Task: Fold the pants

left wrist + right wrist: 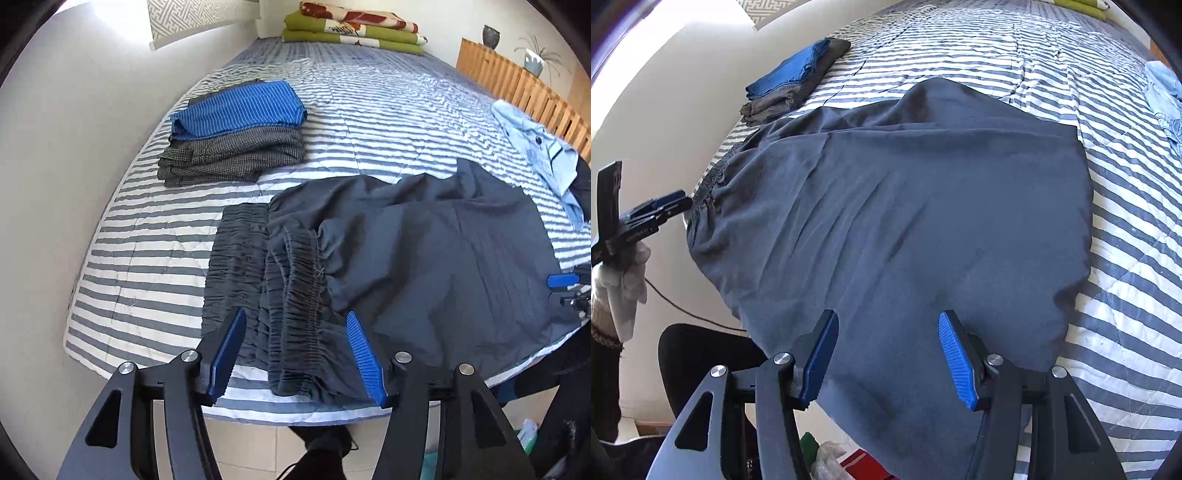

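Dark navy pants (424, 236) lie spread across the striped bed (155, 236), one side draped over the near edge. Their gathered elastic waistband (295, 280) is bunched at the left end. My left gripper (296, 313) hovers open over the waistband with a finger on either side; nothing is pinched. In the right wrist view, the pants (905, 206) fill the middle. My right gripper (888, 314) is open above the overhanging cloth. The left gripper (670, 201) shows at the left, held by a gloved hand (624, 280). The right gripper (565, 280) peeks in at the right edge.
A stack of folded clothes (236, 133) with a blue striped piece on top sits at the bed's far left. A light blue garment (535, 147) lies to the right. Folded blankets (354, 26) rest at the far end beside a wooden slatted cabinet (517, 85). Bags lie on the floor (827, 458).
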`<state>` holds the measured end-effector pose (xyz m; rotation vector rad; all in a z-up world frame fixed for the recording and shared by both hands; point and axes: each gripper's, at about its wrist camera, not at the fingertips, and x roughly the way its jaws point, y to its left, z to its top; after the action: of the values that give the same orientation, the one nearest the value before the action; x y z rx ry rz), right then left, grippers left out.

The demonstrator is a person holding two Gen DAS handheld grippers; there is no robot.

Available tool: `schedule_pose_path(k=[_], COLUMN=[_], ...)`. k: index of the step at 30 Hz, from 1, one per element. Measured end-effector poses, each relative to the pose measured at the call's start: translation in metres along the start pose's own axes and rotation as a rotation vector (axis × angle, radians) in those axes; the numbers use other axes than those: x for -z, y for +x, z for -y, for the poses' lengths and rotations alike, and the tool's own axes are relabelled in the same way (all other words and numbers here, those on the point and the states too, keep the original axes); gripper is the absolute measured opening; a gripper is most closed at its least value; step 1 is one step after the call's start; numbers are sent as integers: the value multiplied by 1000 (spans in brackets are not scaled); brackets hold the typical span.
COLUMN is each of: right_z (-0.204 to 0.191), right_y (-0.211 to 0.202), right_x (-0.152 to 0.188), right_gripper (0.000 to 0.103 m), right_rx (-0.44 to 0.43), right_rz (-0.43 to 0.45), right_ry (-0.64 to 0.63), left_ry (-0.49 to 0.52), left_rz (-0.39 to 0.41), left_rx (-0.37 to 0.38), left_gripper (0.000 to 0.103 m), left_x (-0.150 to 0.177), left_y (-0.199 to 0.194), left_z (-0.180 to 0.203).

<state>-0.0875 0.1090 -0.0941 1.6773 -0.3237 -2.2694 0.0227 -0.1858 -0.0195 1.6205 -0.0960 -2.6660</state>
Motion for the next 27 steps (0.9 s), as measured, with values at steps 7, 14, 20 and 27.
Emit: schedule_pose_path(k=[7,14,20,27], right_z=[12,20,17,19], right_y=[-5,-8,0,4], right_x=[4,7,6,5], right_gripper=[53,53,53,53], right_rx=[31,43,48,56], right_rz=[-4,-11,-25,-33], right_ry=[12,17,11,17], left_ry=[23,-6,-20,-33], left_rz=[-62,-60,-49,-127], left_rx=[4,16,23,32], left_gripper=[6,8,72,69], left_x=[-3,12,-6,-36], left_y=[15,-5,8,67], left_z=[4,-2,0,-10])
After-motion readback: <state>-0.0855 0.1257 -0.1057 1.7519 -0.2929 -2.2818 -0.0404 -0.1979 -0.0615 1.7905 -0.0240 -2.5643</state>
